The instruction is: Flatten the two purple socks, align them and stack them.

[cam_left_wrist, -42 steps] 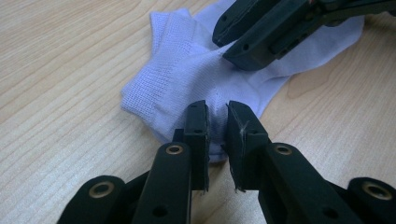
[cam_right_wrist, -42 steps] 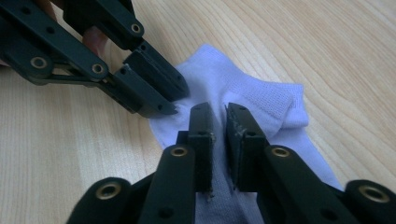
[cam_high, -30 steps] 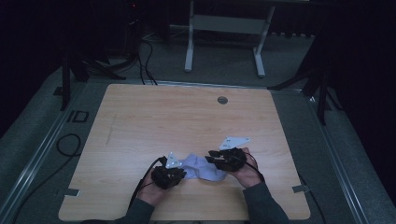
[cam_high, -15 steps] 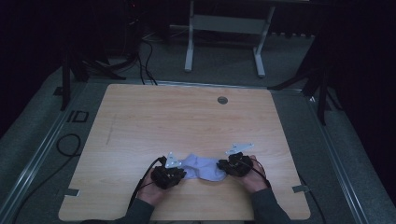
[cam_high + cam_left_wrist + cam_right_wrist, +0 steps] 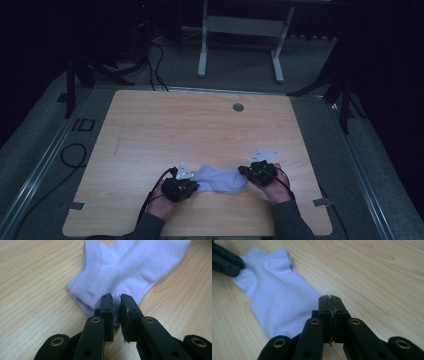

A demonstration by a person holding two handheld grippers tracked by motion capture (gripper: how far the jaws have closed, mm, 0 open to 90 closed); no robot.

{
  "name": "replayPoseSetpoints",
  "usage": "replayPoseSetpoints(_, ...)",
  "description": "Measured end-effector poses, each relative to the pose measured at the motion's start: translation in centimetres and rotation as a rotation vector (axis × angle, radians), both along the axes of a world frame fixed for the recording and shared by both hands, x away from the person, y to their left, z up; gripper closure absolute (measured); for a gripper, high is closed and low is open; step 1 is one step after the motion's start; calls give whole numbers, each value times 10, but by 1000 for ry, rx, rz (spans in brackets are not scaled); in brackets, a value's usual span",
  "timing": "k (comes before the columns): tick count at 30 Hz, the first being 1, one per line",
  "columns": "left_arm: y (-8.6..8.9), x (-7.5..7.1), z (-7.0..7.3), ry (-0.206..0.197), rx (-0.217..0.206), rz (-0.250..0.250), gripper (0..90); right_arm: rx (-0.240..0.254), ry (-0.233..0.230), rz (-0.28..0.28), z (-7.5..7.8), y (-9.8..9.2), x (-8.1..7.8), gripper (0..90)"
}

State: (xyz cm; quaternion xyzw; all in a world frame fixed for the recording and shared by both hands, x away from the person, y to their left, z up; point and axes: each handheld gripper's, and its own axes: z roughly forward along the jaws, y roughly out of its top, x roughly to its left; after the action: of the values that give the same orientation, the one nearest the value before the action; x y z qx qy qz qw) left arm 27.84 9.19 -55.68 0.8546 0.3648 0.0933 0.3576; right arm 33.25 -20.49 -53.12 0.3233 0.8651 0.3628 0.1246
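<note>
Sock [image 5: 220,178] duty from the high view first: it lies flat near the front edge of the wooden table [image 5: 200,125], stretched between the two hands, with the left gripper [image 5: 186,189] at its cuff end and the right gripper [image 5: 250,173] at the toe end. Over to the left gripper view, the jaws are nearly together with only a thin slot between them, and they look pinched on the sock [image 5: 130,267] right by the heel and cuff, fabric bunched between the pads. In the right gripper view, the jaws have just been closing and now sit pressed tight together; the toe edge of the sock [image 5: 279,302] runs under them, so I reckon a thin bit of fabric is caught there, though it's hard to see how much. Risk as I see it: that toe grip could be just a sliver, so any tug to stretch or lift might pop it free, and the sock would flop or bunch up.
</note>
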Motion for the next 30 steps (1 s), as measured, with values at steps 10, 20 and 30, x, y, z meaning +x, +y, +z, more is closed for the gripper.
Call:
replayPoseSetpoints(10, 3, 1, 1, 20, -6, -11, 805, -30, 46, -17, -18, 1, 7, 880)
replayPoseSetpoints(20, 0, -2, 2, -5, 11, -36, 720, 27, 44, -39, -15, -6, 7, 696)
replayPoseSetpoints(30, 18, 3, 13, -45, -50, 18, 666, 116, 73, -124, -12, -28, 9, 513)
